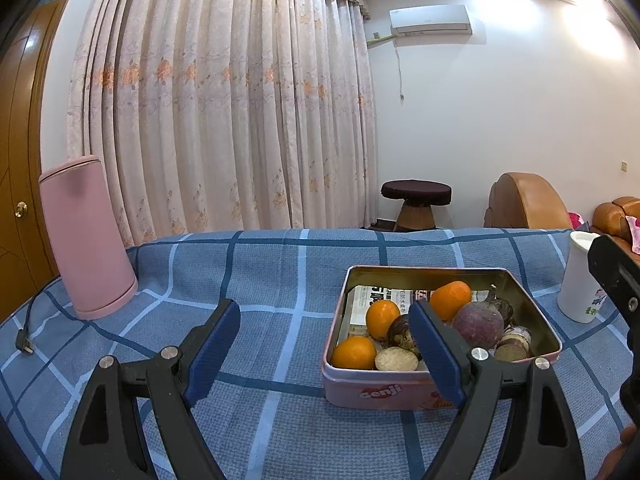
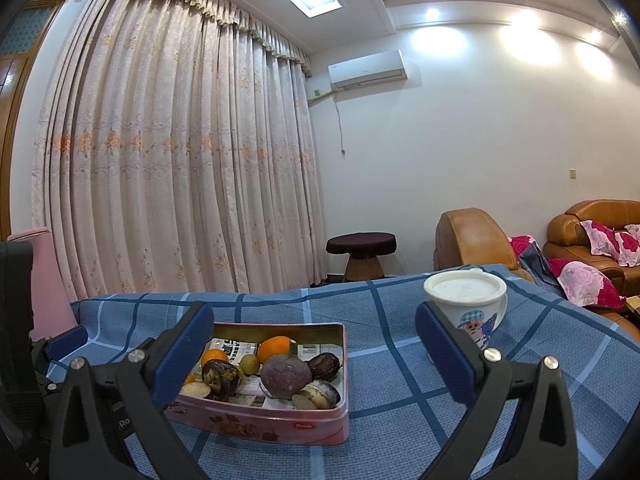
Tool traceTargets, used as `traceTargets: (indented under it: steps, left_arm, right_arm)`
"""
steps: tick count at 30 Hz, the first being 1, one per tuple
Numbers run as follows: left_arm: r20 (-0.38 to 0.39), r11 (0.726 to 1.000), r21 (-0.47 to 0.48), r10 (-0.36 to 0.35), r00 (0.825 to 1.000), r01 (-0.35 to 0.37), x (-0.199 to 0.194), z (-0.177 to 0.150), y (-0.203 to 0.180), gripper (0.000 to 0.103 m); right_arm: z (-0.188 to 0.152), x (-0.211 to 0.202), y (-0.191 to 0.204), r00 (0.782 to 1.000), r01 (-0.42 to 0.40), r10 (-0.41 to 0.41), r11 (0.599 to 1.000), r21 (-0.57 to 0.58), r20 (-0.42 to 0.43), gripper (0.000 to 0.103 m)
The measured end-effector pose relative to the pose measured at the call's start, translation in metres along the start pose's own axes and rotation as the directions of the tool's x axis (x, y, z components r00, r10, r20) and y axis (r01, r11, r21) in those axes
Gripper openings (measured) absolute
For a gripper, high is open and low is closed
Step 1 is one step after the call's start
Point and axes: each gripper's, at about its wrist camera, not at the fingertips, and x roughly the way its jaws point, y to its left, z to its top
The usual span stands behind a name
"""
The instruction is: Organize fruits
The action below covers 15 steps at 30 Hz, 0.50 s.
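A pink tin box (image 1: 360, 392) sits on the blue checked tablecloth, also in the right wrist view (image 2: 280, 420). It holds three oranges (image 1: 382, 318), a large purple round fruit (image 1: 478, 324) (image 2: 286, 376), dark brown fruits (image 2: 220, 374) and cut pieces. My left gripper (image 1: 324, 344) is open and empty, above the cloth just left of the tin, its right finger in front of the tin. My right gripper (image 2: 312, 344) is open and empty, with its left finger over the tin's left end.
A pink kettle (image 1: 86, 236) with a loose cable (image 1: 26, 332) stands at the table's left. A white lidded cup (image 2: 466, 304) stands right of the tin, also in the left wrist view (image 1: 578, 276). Curtains, a stool and brown sofas lie beyond.
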Motion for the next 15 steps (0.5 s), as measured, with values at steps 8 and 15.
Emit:
traceTargets:
  steps: [8, 15]
  left_arm:
    - [0.0, 1.0, 0.004, 0.0, 1.0, 0.0, -0.0007, -0.0008, 0.001, 0.087]
    - [0.001, 1.0, 0.005, -0.001, 1.0, 0.001, -0.0006, -0.0005, 0.001, 0.087]
  right_arm:
    - [0.0001, -0.0001, 0.0, 1.0, 0.0, 0.0, 1.0, 0.0, 0.0, 0.103]
    - [0.0004, 0.0001, -0.0005, 1.0, 0.0, 0.0, 1.0, 0.0, 0.0, 0.103]
